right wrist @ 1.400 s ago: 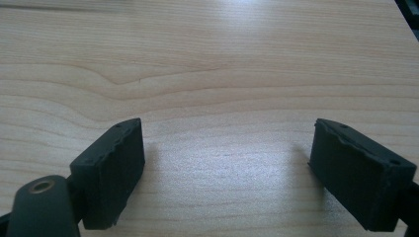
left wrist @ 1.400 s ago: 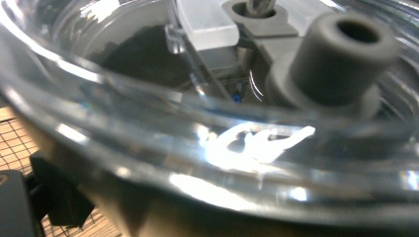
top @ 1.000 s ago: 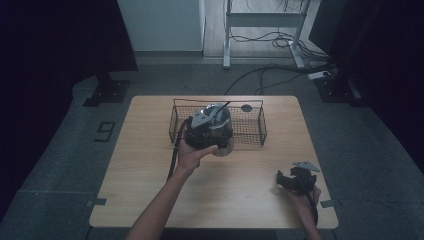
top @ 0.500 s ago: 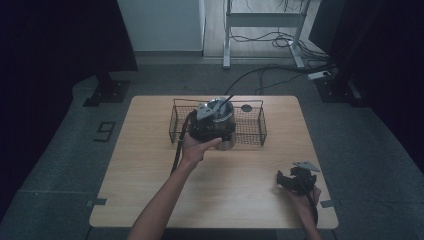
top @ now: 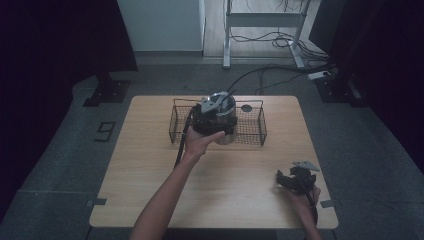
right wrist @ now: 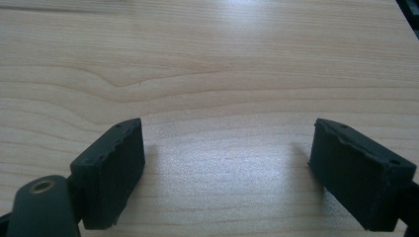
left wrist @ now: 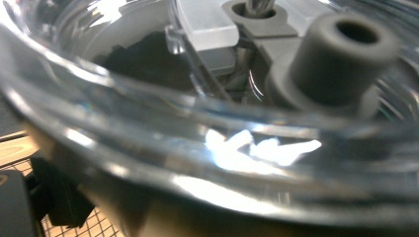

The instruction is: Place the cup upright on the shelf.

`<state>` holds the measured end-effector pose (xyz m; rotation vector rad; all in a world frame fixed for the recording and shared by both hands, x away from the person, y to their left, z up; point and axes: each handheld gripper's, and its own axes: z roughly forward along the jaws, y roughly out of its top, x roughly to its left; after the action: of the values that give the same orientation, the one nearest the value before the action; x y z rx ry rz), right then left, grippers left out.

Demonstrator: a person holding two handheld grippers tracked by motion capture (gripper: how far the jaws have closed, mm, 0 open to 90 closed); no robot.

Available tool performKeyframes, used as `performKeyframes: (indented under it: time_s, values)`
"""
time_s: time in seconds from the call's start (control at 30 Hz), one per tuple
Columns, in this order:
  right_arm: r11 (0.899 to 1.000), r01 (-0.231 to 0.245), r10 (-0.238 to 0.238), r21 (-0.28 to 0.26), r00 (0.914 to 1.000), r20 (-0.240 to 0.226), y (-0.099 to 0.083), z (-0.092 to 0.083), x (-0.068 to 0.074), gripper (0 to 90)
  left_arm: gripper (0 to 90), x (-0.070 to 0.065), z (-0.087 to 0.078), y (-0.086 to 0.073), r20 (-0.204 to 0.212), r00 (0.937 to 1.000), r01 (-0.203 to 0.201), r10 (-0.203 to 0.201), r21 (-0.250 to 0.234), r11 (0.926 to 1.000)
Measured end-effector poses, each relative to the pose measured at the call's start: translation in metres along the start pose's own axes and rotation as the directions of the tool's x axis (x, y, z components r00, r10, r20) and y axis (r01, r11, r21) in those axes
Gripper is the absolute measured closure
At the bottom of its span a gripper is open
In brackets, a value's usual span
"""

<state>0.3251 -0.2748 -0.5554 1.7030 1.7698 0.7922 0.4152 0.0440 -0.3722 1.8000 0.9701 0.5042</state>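
Clear plastic is what the left gripper (top: 216,111) has between its jaws: a round transparent container (top: 223,131) with a grey hub (left wrist: 341,47) inside, seen very close in the left gripper view. The jaws stand wide, as wide as such a thing demands, and they seem to clamp its wall, though the pads themselves are hidden behind the plastic.

Compared with one second ago, this hand has carried the container a little further over the wire basket (top: 252,131). Earlier it hung at the near-left part of the basket, half outside the front wall; now it is above the basket's middle, slightly higher, and its lower part still overlaps the front wall in the high view. Whether the bottom already touches the mesh, I cannot tell.

I judge that the placing into the basket is near its end: lowering and release remain.

At the near-right corner of the table (top: 150,150), well apart from the basket, the right gripper (right wrist: 227,168) has not moved; its jaws are spread and empty over bare wood.
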Motion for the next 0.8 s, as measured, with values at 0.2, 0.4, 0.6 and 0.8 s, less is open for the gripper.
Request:
performKeyframes:
  time_s: [0.2, 0.4, 0.6, 0.8]
  values:
    - [1.0, 0.0, 0.0, 0.0, 1.0, 0.001, 0.0, 0.0, 0.0, 13.4, 3.7, 0.008, 0.005, 0.001, -0.015, 0.9999, 0.005, -0.005, 0.0, 1.0]
    - [1.0, -0.001, 0.001, 0.0, 1.0, 0.002, 0.0, 0.0, 0.0, 13.4, 3.7, 0.02, 0.012, 0.003, -0.035, 0.9989, 0.031, -0.03, 0.006, 0.9995]
    - [1.0, -0.002, 0.002, 0.0, 1.0, 0.005, 0.001, 0.001, 0.001, 13.4, 3.7, 0.028, 0.018, 0.005, -0.051, 0.9976, 0.047, -0.047, 0.003, 0.9989]
    - [1.0, -0.003, 0.003, -0.001, 1.0, 0.008, 0.001, 0.001, 0.001, 13.4, 3.7, 0.035, 0.023, 0.01, -0.082, 0.9959, 0.04, -0.039, 0.011, 0.9991]
